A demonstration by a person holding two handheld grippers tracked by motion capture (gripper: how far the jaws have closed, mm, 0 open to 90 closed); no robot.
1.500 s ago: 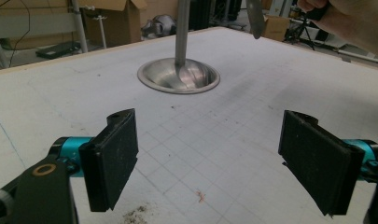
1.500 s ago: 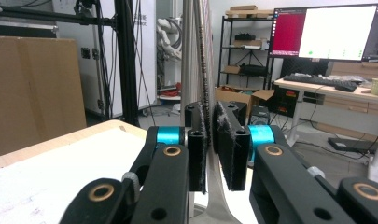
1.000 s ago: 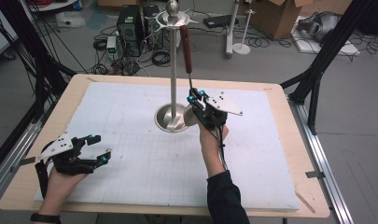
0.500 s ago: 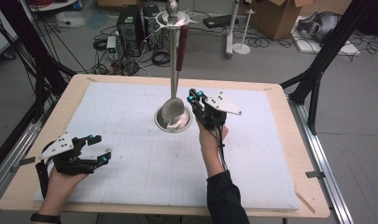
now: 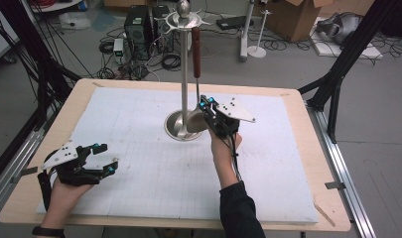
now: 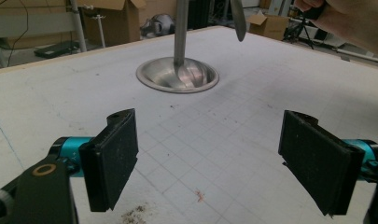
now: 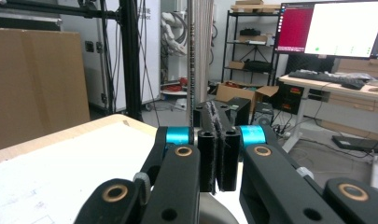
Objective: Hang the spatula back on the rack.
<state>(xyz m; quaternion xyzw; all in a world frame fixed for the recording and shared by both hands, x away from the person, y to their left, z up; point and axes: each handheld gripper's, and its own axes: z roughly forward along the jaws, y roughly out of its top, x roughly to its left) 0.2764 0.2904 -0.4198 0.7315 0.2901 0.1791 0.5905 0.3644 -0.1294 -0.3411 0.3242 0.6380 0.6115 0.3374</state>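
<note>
Much bare surface (image 5: 139,198) lies open between the claws and out to its wooden edges. A metal stand (image 5: 184,74) rises mid-surface; a ladle (image 5: 196,49) hangs from its top, bowl just beside the base. Right claw (image 5: 202,110) has just closed, jaws pinching the ladle's thin shaft. Left claw (image 5: 103,158) rests wide open, holding nothing, near the front left edge.

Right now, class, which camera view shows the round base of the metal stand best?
The left gripper view: the whole base lies unobstructed beyond the open left claw. In the high view it is smaller, its right edge behind the right claw. The right gripper view looks at the stand's pole.
</note>
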